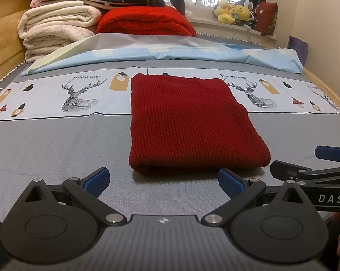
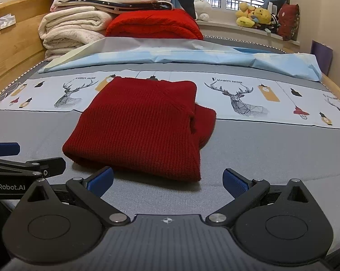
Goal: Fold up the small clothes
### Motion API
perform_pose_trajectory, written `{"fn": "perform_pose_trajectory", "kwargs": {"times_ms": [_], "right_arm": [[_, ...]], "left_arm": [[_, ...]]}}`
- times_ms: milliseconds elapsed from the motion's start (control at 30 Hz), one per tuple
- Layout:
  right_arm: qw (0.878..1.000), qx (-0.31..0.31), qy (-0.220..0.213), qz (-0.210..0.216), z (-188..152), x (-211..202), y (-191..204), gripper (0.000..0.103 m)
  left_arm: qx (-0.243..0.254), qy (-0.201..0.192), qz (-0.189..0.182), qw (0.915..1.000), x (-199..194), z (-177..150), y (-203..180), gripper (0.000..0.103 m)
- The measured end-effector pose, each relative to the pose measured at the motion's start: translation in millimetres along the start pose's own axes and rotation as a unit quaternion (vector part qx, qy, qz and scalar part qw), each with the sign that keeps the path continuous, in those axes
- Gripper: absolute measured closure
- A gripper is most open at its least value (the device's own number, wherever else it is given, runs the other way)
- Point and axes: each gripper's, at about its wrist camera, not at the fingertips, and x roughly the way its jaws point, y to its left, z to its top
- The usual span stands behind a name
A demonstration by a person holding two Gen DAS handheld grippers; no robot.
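One dark-red knit sweater (image 1: 190,124) is seen folded into a neat rectangle on a grey bed sheet (image 1: 57,144), w/ a sleeve bulging at its right side. Two grippers, left gripper (image 1: 163,181) & right gripper (image 2: 167,181), are held just short of it, fingers spread apart, nothing gripped.

The dark red sweater (image 1: 192,124) is a ribbed knit, matt and slightly coarse. It lies on a bed (image 1: 57,140) covered in smooth grey woven cloth, crossed by a flat printed cotton panel (image 1: 57,94) with deer drawings. Behind, the light blue sheet (image 1: 170,54) looks thin, smooth and creased. The cream blankets (image 1: 57,27) are fluffy fleece; the red blanket (image 1: 147,21) is a nubby plush. The bed frame (image 1: 3,33) is pale varnished wood. Each tool, left (image 1: 162,180) and right (image 2: 167,181), is matt black plastic with bright metal rivets and blue textured rubbery pads (image 2: 102,178).
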Motion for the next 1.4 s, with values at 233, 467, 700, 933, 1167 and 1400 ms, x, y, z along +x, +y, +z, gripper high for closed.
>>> {"fn": "perform_pose_trajectory", "kwargs": {"times_ms": [233, 467, 700, 933, 1167, 1400], "right_arm": [[1.000, -0.001, -0.001, -0.001, -0.2, -0.3, 0.9, 0.001], [1.000, -0.001, -0.001, -0.001, -0.4, -0.4, 0.9, 0.001], [1.000, -0.002, -0.001, -0.002, -0.3, -0.4, 1.2, 0.001], [1.000, -0.002, -0.001, -0.002, -0.2, -0.4, 1.1, 0.001], [1.000, -0.002, 0.000, -0.002, -0.3, -0.5, 0.8, 0.001], [1.000, -0.003, 0.000, -0.002, 0.0, -0.8, 0.7, 0.001]], "left_arm": [[0.000, 0.000, 0.000, 1.0000, 0.2, -0.5, -0.3, 0.001], [0.001, 0.001, 0.000, 1.0000, 0.3, -0.6, -0.6, 0.001], [0.001, 0.000, 0.000, 1.0000, 0.1, -0.3, -0.6, 0.001], [-0.001, 0.004, -0.003, 1.0000, 1.4, -4.2, -0.5, 0.001], [-0.001, 0.005, -0.003, 1.0000, 2.0, -5.5, -0.4, 0.001], [-0.001, 0.005, -0.003, 1.0000, 2.0, -4.6, 0.0, 0.001]]}}
